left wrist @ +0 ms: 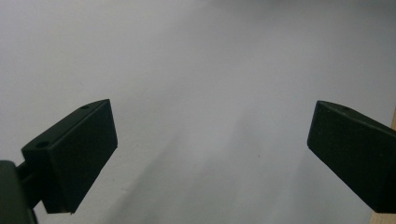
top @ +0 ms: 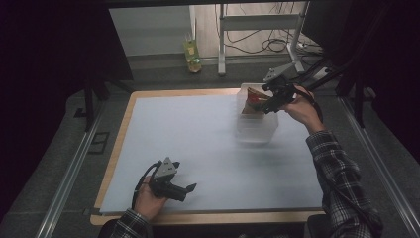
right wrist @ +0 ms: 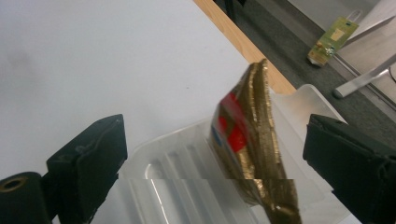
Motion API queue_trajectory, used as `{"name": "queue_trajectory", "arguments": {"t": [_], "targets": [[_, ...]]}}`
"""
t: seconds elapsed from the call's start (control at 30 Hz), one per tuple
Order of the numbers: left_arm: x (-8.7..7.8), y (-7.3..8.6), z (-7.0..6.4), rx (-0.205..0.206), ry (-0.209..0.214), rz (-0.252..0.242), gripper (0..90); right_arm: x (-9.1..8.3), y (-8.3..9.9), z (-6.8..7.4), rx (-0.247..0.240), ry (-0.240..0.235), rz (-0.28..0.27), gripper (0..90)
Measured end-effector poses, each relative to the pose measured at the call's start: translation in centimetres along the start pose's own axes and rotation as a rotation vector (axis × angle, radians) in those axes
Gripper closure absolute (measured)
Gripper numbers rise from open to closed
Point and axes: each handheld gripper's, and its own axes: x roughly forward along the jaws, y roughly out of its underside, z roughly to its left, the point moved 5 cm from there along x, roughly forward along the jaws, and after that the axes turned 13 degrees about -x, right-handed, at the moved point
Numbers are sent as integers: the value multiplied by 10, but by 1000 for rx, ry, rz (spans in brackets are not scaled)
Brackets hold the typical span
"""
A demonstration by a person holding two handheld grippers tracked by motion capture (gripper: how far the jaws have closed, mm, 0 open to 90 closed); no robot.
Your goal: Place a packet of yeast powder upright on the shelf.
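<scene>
Table point(top: 119, 163): wooden top with a pale sheet point(top: 198, 148) over most of it; bare wood as a thin border at the near and left edges.

Clear plastic container point(top: 255, 130): on the sheet toward the far right corner of the table; ribbed, see-through floor and walls in the right gripper view point(right wrist: 168, 161).

Gold snack packet point(top: 253, 101): golden foil with red and blue print, on edge and tilted, lower end inside the container, upper end above its rim; in the right gripper view point(right wrist: 252, 140), between the two jaws, touching neither.

Right gripper point(top: 270, 105): held in the right hand point(top: 302, 110) over the far edge of the container, just beside the packet. Jaws spread wide, with open gaps on both sides of the packet point(right wrist: 212, 149).

Left gripper point(top: 190, 188): held low in the left hand point(top: 148, 201) near the table's near edge, well apart from the container. Jaws spread wide over bare sheet point(left wrist: 210, 126), nothing between them.

Sleeves: plaid on both forearms, entering from the bottom of the high view.

Green packet point(top: 192, 54): on the floor beyond the table's far edge, upright; also at the top right of the right gripper view point(right wrist: 334, 39).
</scene>
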Motion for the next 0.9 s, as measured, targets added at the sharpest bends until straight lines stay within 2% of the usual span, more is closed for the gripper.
{"name": "queue_trajectory", "arguments": {"t": [0.17, 0.37, 0.73, 0.8, 0.9], "targets": [[1, 0, -1, 3, 4, 3, 18, 0, 1, 7, 7, 2, 5, 50], [1, 1, -1, 15, 1, 14, 23, -4, 0, 17, 9, -11, -20, 40], [2, 1, -1, 28, -5, 23, 27, -9, 3, 31, 8, 2, -26, 33], [2, 1, -1, 29, -5, 23, 27, -13, 2, 33, 15, 18, -38, 32], [1, 1, -1, 30, -4, 23, 27, -19, 0, 36, 14, 11, -44, 32]]}}
